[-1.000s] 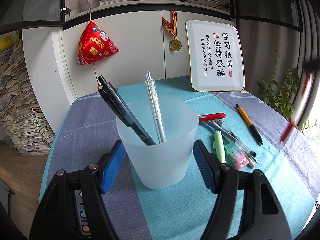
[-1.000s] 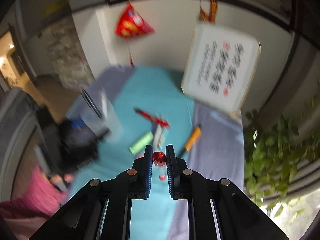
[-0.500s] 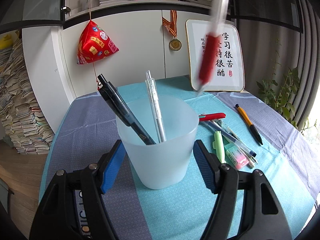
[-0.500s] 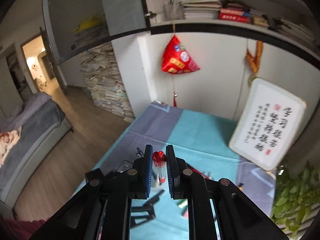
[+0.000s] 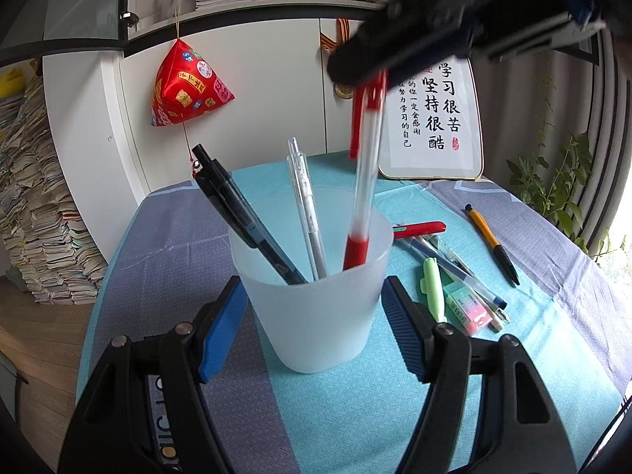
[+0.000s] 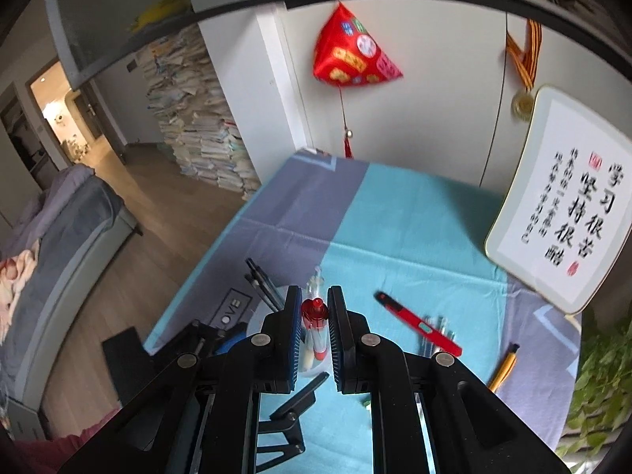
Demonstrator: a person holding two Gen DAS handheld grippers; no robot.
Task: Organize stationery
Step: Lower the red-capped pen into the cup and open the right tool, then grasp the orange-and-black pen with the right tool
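A frosted white cup (image 5: 312, 308) stands on the teal and grey tablecloth (image 5: 355, 414). My left gripper (image 5: 312, 286) is shut on it, with a blue pad on each side. A black pen (image 5: 245, 221) and a clear pen (image 5: 304, 205) lean inside the cup. My right gripper (image 5: 363, 67) reaches in from the upper right, shut on the top of a red pen (image 5: 365, 166). That pen hangs nearly upright with its lower red end inside the cup. In the right wrist view the red pen's cap (image 6: 315, 314) sits between the right gripper's (image 6: 315, 294) pads, above the cup.
Right of the cup lie a red cutter (image 5: 418, 229), blue pens (image 5: 454, 268), a green highlighter (image 5: 432, 288), an eraser (image 5: 468, 308) and a yellow-black pencil (image 5: 491, 245). A framed calligraphy board (image 5: 430, 118) leans at the back. The table's left edge drops to the floor.
The right gripper has carried the red pen in from the right to above the cup, and the pen's lower end now sits inside it. The left gripper and cup stayed put.
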